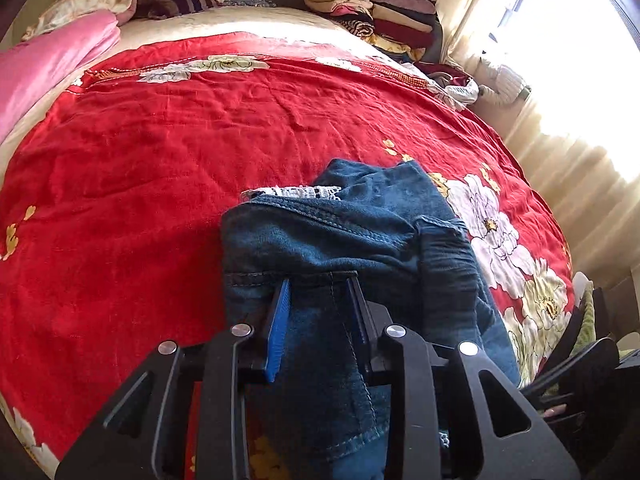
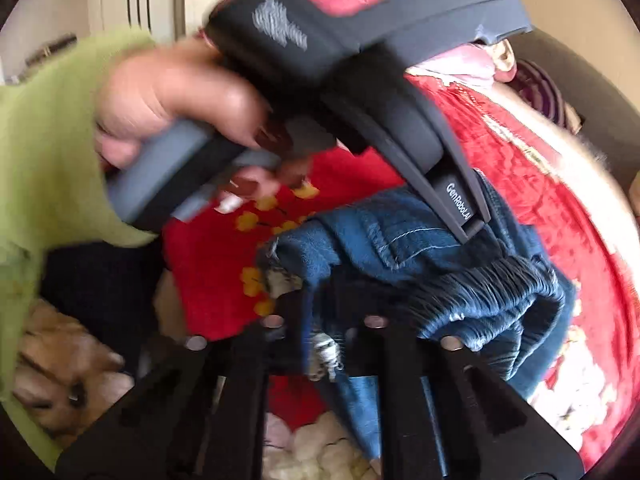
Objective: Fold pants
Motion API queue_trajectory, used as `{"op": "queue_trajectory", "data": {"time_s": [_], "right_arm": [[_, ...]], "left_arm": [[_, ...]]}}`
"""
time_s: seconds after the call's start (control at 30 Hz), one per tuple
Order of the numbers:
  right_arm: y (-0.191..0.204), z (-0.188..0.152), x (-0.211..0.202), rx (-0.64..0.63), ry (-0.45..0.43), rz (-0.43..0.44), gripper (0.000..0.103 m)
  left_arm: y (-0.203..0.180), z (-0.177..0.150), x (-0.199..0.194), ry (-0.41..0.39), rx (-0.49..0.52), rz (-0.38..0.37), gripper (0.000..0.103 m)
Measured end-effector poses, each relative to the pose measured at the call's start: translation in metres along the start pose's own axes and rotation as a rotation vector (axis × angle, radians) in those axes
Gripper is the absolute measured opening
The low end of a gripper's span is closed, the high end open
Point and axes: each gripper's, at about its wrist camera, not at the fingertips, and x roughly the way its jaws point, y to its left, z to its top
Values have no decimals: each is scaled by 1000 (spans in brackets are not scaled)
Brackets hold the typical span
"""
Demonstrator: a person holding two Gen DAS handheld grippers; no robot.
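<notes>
Both the left hand-held gripper point(image 1: 320, 292) and right hand-held gripper point(image 2: 320, 300) are clamped on the bunched blue denim pants point(image 1: 352, 232) (lace-trimmed), over the red floral bedspread point(image 1: 160, 160); next, probably spread them flat.

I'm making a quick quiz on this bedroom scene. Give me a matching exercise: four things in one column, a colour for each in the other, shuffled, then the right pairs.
Things:
1. pants
2. bedspread
3. sleeve
4. quilt

Colours:
A. pink
B. light green
C. blue denim
D. red with white flowers

Pairs: 1-C, 2-D, 3-B, 4-A
</notes>
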Motion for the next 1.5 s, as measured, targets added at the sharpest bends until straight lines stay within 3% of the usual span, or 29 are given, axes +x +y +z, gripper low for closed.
{"op": "queue_trajectory", "data": {"time_s": [0.13, 0.2, 0.33, 0.5, 0.63, 0.87, 1.0, 1.1, 1.2, 1.27, 1.5], "right_arm": [[10, -15, -11, -43, 17, 1, 2], [13, -28, 1, -36, 62, -31, 2], [12, -33, 3, 14, 49, -22, 7], [11, -25, -28, 80, -22, 11, 29], [-1, -21, -59, 153, -117, -2, 42], [-30, -27, -102, 279, -226, -163, 73], [-55, -37, -115, 380, -248, -235, 81], [-72, -42, -117, 459, -251, -286, 84], [-89, -49, -116, 531, -244, -332, 86], [-98, -52, -113, 564, -238, -356, 86], [-110, -68, -113, 649, -232, -397, 89]], "left_arm": [[-1, -1, 0, -5, 13, -1, 28], [-3, -2, 0, -14, 13, 4, 28], [-11, -4, -4, -33, 33, 38, 28], [-21, -6, -13, -54, 65, 66, 45], [-29, -7, -23, -81, 85, 86, 45], [-38, -10, -47, -147, 111, 126, 60], [-39, -12, -57, -170, 112, 133, 73], [-38, -15, -62, -181, 108, 143, 81], [-34, -18, -66, -187, 93, 148, 82], [-32, -20, -66, -187, 83, 155, 93], [-22, -29, -72, -190, 52, 162, 93]]}}
